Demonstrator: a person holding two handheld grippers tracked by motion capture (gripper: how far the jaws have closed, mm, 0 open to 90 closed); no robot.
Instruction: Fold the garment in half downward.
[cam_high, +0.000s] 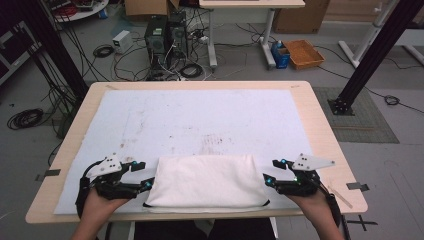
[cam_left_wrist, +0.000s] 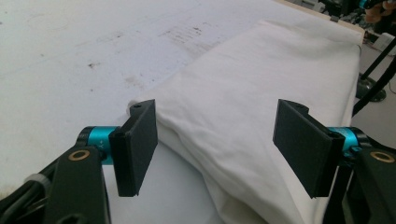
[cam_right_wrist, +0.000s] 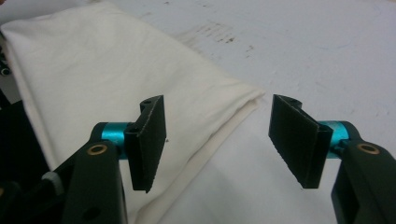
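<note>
Here, cloth (cam_high: 206, 181): folded, on the worktop (cam_high: 320, 125).
Left gripper (cam_high: 141, 175): jaws open, empty, at cloth's left end.
Right gripper (cam_high: 270, 171): jaws open, empty, at cloth's right end.

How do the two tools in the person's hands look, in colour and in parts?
Both the left tool and the right tool are black, with flat rectangular black pads, teal cylinders behind them, brass-coloured pivot rings and a grey three-cornered plate on top. A black cable trails from each.

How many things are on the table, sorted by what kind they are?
Folded white cloth: 1
White mat covering the table: 1
Black grippers, both open, at the cloth's ends: 2, the left gripper and the right gripper
Total: 4
</note>
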